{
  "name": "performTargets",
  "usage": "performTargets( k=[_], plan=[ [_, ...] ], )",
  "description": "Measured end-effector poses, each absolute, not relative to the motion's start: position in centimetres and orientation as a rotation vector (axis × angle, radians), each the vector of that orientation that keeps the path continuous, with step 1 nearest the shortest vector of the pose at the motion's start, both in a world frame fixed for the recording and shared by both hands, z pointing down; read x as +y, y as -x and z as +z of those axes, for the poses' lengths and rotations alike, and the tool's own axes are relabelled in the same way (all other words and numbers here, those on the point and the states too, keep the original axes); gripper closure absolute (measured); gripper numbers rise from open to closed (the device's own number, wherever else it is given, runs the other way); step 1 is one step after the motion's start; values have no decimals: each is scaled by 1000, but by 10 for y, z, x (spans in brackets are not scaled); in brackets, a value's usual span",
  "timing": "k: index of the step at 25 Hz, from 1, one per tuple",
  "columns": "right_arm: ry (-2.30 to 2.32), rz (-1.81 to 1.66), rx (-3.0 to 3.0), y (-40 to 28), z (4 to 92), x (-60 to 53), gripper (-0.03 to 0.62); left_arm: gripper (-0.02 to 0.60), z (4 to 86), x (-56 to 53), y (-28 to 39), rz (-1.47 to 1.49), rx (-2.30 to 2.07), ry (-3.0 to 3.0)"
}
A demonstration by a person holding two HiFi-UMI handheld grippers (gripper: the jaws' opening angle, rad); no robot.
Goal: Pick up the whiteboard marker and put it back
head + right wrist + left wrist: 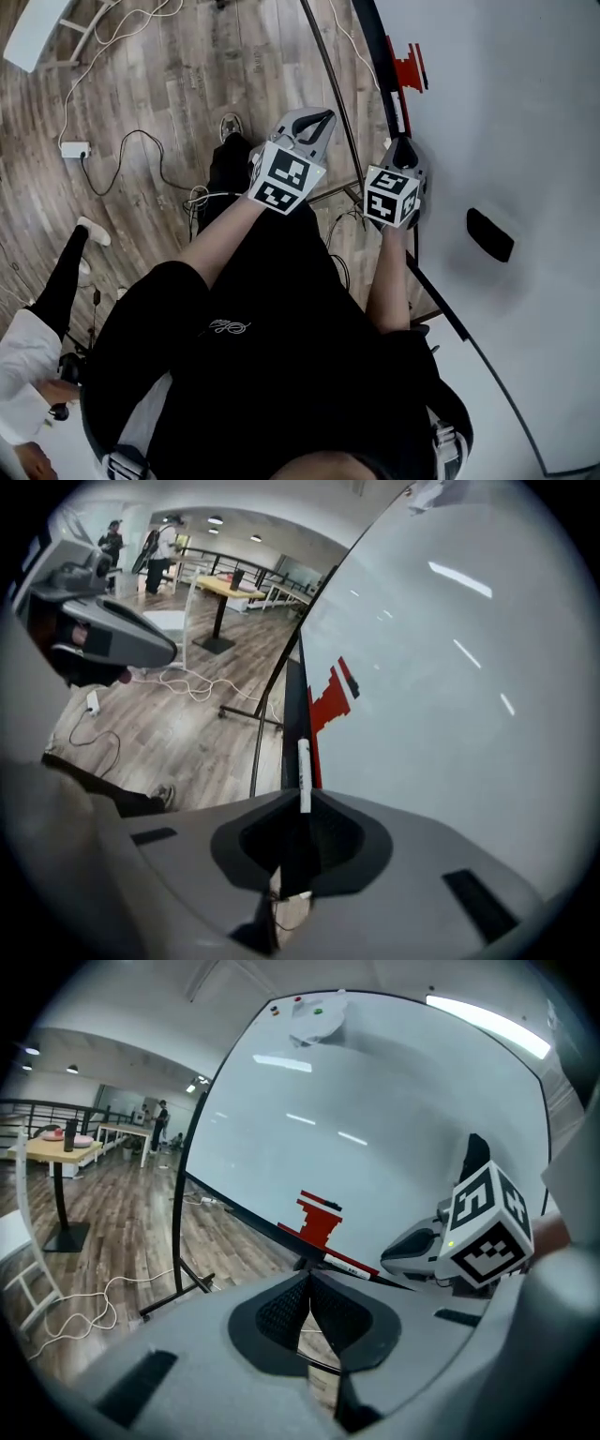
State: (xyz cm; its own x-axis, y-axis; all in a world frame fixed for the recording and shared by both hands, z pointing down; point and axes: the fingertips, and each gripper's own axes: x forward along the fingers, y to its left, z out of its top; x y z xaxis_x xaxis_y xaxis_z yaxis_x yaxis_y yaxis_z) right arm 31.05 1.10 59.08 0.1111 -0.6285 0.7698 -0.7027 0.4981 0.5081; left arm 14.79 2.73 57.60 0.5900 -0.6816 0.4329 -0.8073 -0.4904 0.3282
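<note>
The whiteboard marker (303, 772), white with a dark tip, lies along the dark tray (291, 714) at the foot of the whiteboard (525, 112). It also shows in the left gripper view as a white marker (352, 1266) below the red drawing (319, 1221). My right gripper (302, 803) is shut, its tips right at the marker's near end, which they hide. In the left gripper view the right gripper (403, 1252) sits just beside the marker, apart from it. My left gripper (307, 1281) is shut and empty, out in front of the board over the floor.
A black eraser (489, 234) sticks on the board to the right. The board's stand legs (178, 1293) and white cables (94, 56) with a power strip (74, 149) cross the wood floor. Another person (28, 366) stands at lower left. A round table (61, 1147) stands far off.
</note>
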Motion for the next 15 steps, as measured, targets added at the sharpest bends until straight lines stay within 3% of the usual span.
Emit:
performTargets(
  k=[4, 7, 15],
  plan=[
    [-1108, 70, -1518, -329, 619, 6, 587, 574, 593, 37, -157, 351, -1203, -2281],
    [-1077, 75, -1485, -336, 634, 6, 516, 574, 600, 45, -155, 359, -1220, -2251],
    [-1017, 4, -1448, -330, 643, -2, 515, 574, 608, 56, -145, 369, -1265, -2213]
  ],
)
